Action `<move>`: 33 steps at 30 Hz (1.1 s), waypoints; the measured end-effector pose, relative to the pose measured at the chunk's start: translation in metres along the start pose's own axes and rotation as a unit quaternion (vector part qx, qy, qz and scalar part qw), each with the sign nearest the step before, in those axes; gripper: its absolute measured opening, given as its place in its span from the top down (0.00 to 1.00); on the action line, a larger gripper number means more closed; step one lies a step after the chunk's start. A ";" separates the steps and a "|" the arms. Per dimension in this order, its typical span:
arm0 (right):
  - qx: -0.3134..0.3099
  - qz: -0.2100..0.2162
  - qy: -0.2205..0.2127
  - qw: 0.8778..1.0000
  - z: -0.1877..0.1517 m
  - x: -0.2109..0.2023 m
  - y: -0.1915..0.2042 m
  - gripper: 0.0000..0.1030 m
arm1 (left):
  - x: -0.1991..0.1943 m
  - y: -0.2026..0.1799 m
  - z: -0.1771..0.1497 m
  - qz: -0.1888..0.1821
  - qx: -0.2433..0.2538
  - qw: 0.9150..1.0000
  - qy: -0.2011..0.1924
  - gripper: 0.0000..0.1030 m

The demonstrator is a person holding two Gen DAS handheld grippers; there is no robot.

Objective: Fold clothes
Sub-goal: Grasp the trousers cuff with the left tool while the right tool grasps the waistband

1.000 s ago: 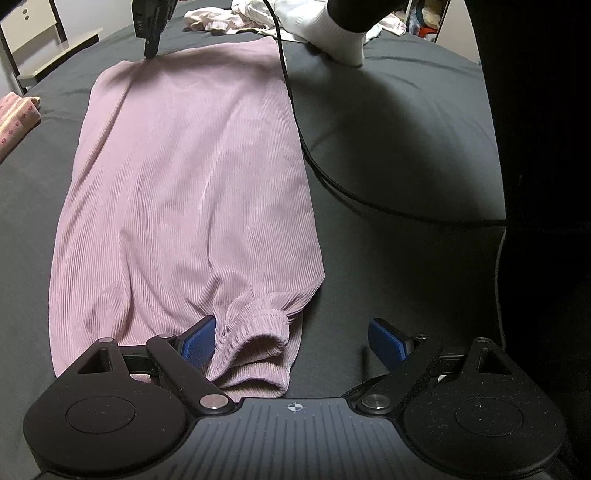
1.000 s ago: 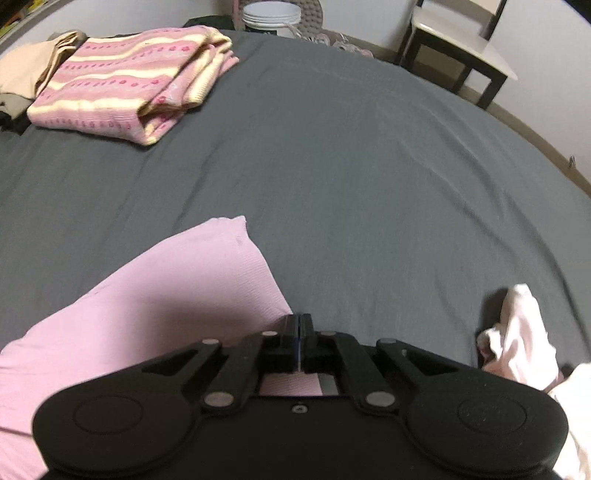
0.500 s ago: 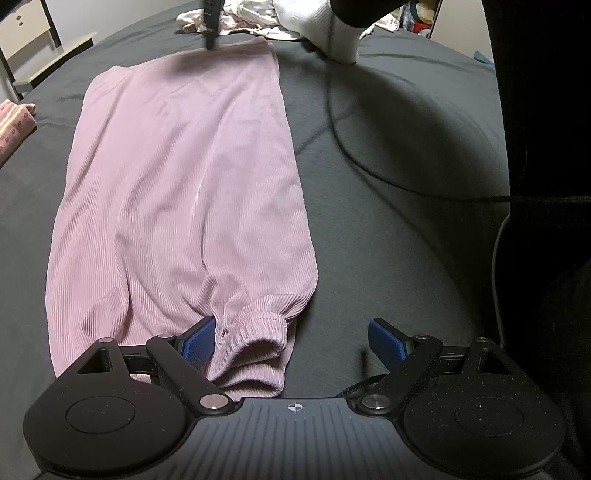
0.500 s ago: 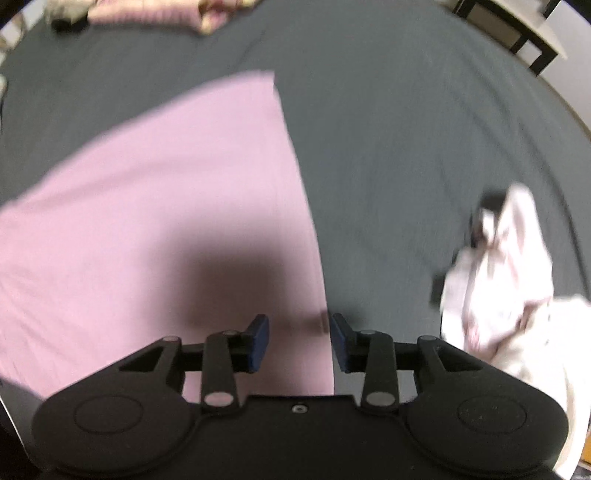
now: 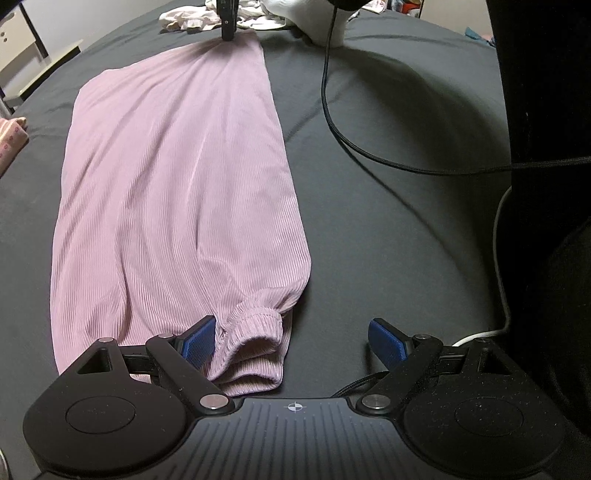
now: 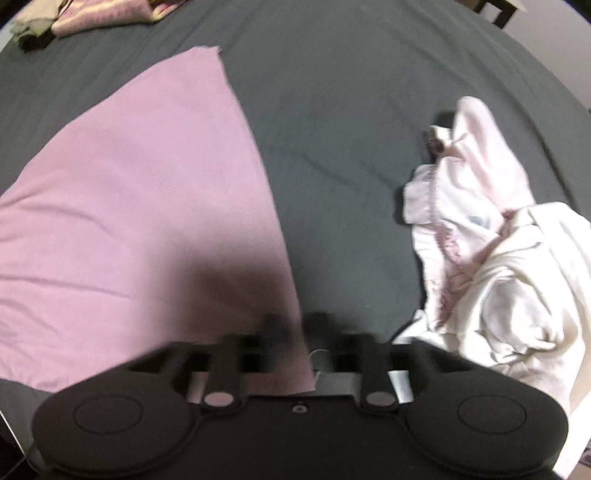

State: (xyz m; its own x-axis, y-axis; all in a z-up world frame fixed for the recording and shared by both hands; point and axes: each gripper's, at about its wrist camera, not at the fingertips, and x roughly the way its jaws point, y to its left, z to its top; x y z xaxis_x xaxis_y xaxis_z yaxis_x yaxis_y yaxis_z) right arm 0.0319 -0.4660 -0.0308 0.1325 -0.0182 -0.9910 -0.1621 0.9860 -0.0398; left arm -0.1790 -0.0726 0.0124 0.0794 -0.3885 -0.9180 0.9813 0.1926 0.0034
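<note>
- Lengthwise down the bed lies the pink garment, flat on the dark grey sheet; its long right edge runs straight, with bare sheet beside it, and its gathered cuff sits at the near end.
- At that cuff the left gripper has its blue fingers spread wide, one touching the fabric beside the cuff, the other over bare sheet.
- At the far end the right gripper sits at the garment's corner; its fingers are blurred and stand narrowly apart astride the edge, and whether they grip the cloth I cannot tell.
- Right of that corner, apart from the garment, is a crumpled heap of white and pale pink clothes.
- Folded striped clothes rest at the bed's far side.
- A black cable trails over the sheet right of the garment, near a white sock.
- Part of a chair stands beyond the bed.
</note>
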 end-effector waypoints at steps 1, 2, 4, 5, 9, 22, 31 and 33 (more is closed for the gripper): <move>-0.003 -0.002 -0.006 1.000 0.001 -0.004 0.000 0.55 | -0.001 0.000 0.000 0.000 -0.001 1.000 0.001 0.15; 0.000 -0.006 -0.005 1.000 0.004 -0.007 0.001 0.55 | -0.003 0.000 0.000 0.000 -0.001 1.000 0.002 0.15; 0.002 -0.008 -0.005 1.000 0.006 -0.017 -0.001 0.55 | -0.007 -0.004 -0.001 -0.001 0.006 1.000 0.005 0.15; 0.001 -0.006 -0.006 1.000 0.007 -0.025 0.005 0.55 | -0.008 -0.006 -0.002 -0.001 0.012 1.000 0.008 0.15; -0.039 0.007 -0.011 0.999 0.006 -0.066 0.049 0.47 | -0.011 -0.009 -0.002 -0.002 0.022 1.000 0.014 0.15; -0.226 0.015 -0.190 0.955 -0.130 -0.151 0.279 0.35 | -0.099 0.076 -0.009 0.036 -0.086 0.994 -0.054 0.15; -0.316 -0.112 -0.277 0.901 -0.203 -0.091 0.397 0.27 | -0.070 0.165 -0.061 -0.019 -0.365 0.930 -0.019 0.15; -0.332 -0.126 -0.283 0.891 -0.204 -0.079 0.416 0.23 | -0.055 0.174 -0.074 -0.052 -0.426 0.903 -0.017 0.16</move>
State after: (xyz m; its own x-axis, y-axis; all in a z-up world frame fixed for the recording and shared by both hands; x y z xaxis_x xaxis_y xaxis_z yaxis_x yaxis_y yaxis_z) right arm -0.2457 -0.0887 0.0045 0.6879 0.0463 -0.7243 -0.5750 0.6438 -0.5049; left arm -0.0255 0.0490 0.0343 0.0144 -0.4680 -0.8836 0.4930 0.7721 -0.4010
